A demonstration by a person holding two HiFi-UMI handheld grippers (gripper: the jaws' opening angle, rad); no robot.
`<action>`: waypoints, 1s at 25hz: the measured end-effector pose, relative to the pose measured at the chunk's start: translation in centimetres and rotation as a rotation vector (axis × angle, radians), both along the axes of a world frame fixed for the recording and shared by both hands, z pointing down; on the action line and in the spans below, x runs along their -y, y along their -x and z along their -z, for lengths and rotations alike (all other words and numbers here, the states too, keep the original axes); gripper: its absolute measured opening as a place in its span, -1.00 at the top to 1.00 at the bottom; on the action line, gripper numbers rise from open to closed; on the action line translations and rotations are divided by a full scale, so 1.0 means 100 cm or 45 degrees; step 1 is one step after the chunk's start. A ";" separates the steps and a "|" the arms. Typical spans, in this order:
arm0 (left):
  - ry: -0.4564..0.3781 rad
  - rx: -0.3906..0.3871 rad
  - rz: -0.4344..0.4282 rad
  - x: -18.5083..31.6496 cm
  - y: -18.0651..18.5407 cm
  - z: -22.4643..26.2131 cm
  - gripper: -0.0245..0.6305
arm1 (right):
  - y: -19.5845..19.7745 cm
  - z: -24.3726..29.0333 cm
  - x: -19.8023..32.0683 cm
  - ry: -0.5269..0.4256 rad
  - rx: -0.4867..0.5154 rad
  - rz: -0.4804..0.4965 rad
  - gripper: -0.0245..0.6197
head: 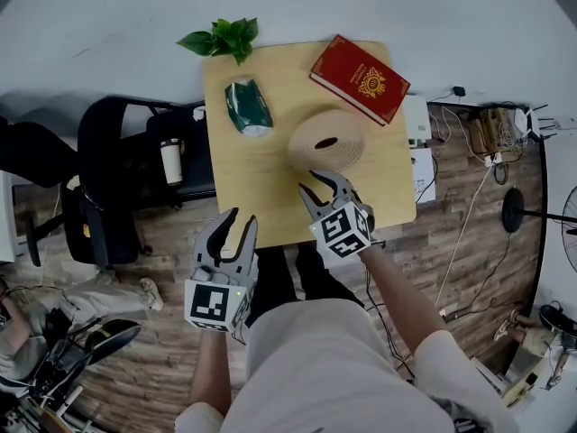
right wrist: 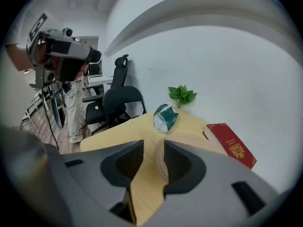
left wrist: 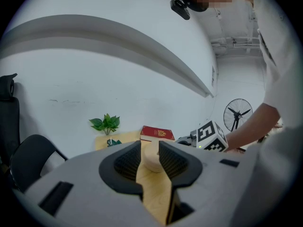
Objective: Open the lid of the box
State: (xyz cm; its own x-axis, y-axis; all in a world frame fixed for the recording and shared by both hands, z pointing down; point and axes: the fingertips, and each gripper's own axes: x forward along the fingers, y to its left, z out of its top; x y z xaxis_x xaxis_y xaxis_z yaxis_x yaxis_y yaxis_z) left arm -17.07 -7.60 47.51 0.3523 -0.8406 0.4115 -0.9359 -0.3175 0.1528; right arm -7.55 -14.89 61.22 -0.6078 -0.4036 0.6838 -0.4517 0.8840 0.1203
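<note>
I'd brace the base with the left gripper [head: 241, 219], pinch the lid [head: 315, 132] rim with the right gripper [head: 323, 186], and lift straight up. Both have jaws spread, nothing in them. The round wooden box [head: 347, 157] sits mid-frame on the table [head: 243, 174], just above the right one: pale, ribbed sides, dark oval slot on top.
</note>
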 end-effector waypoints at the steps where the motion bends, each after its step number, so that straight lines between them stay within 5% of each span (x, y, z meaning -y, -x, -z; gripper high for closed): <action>1: 0.004 0.001 -0.005 0.000 0.000 -0.001 0.63 | 0.000 -0.003 0.002 0.000 -0.010 -0.004 0.56; 25: 0.063 -0.010 -0.080 0.007 -0.003 -0.024 0.63 | 0.006 -0.064 0.027 -0.056 -0.225 0.022 0.49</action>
